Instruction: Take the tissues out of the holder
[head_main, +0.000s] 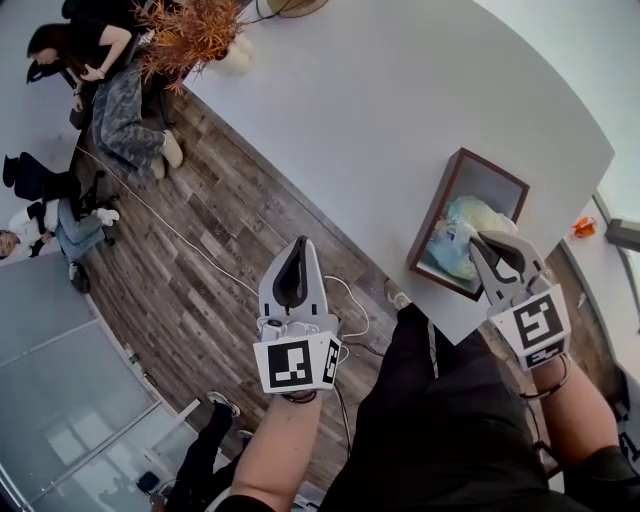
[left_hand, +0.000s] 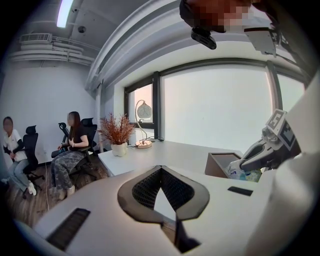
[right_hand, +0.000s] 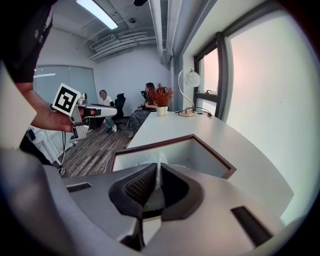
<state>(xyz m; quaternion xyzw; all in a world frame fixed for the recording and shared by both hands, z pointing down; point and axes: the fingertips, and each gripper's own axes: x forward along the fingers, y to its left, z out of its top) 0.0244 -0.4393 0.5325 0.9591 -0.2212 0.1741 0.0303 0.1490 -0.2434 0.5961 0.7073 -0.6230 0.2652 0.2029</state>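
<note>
A brown wooden holder (head_main: 438, 208) stands near the front edge of the white table (head_main: 380, 100), with soft tissue packs (head_main: 462, 232) in blue, yellow and white inside it. My right gripper (head_main: 479, 244) reaches into the holder from the near side and is shut on a thin white fold of tissue (right_hand: 158, 162), pinched between its dark pads (right_hand: 137, 186). The holder's rim (right_hand: 212, 152) frames the jaws in the right gripper view. My left gripper (head_main: 297, 258) hangs over the wood floor to the left of the table, shut with nothing in it.
A potted dried plant (head_main: 195, 35) and a lamp base (head_main: 292, 6) stand at the table's far end. Two people sit on chairs (head_main: 110, 90) at the upper left. A thin cable (head_main: 190, 240) runs across the floor. A small orange item (head_main: 583, 227) lies on the right.
</note>
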